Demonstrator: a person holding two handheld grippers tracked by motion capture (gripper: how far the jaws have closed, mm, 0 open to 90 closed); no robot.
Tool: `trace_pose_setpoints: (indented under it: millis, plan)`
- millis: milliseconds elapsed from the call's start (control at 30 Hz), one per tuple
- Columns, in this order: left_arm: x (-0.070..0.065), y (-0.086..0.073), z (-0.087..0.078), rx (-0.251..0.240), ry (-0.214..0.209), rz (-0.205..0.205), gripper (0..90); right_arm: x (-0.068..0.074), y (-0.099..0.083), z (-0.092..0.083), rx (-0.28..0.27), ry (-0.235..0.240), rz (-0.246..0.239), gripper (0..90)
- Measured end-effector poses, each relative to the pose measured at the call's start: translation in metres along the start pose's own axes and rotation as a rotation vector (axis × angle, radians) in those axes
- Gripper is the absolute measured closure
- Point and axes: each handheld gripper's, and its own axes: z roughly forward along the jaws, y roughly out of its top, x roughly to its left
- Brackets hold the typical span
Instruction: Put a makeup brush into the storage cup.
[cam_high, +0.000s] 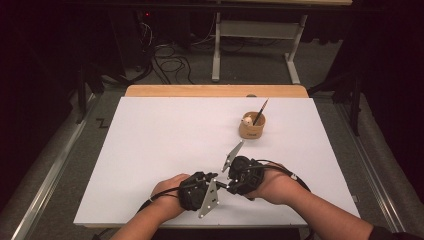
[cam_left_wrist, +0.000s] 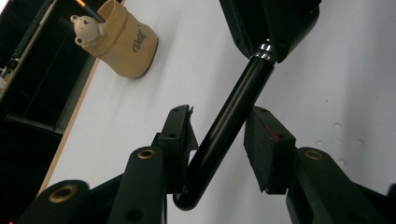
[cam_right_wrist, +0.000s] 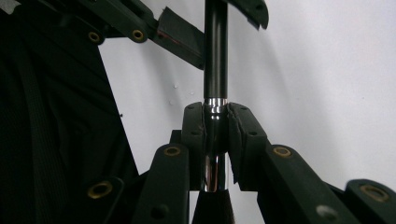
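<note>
We have a black pen (cam_left_wrist: 233, 109) spanned between the two claws, low over the near edge of the white counter (cam_high: 165, 135). Our right claw (cam_right_wrist: 215, 122) is clamped tight on the pen's chrome band, the dark barrel running straight out from its jaws toward the other hand. Our left claw (cam_left_wrist: 219, 137) sits around the far, rounded end of the barrel: its jaws stand narrow, one pad touching the barrel while the other shows a gap, so it does not grip yet. We judge the step in hand to be taking hold of that end, perhaps the cap, to pull the pen apart or pass it across. The next move calls for finishing the squeeze squarely on the barrel, then drawing the hands apart along the pen's axis without bending it. The tan bear-faced pen holder (cam_high: 252, 125), with one brush (cam_high: 261, 112) in it, stands well apart toward the far side.
</note>
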Motion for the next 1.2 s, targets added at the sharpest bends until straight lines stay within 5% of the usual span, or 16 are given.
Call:
trace_pose_setpoints:
  millis: [700, 1200]
  plan:
    - [0.0034, -0.0032, -0.0013, 0.031, 0.027, 0.078, 68.3, 0.0004, 0.0039, -0.0023, -0.012, -0.026, 0.001, 79.1]
    - [0.0005, -0.0069, -0.0021, 0.042, 0.0, 0.131, 76.2, -0.0023, 0.0042, -0.0067, -0.036, -0.037, 0.013, 75.7]
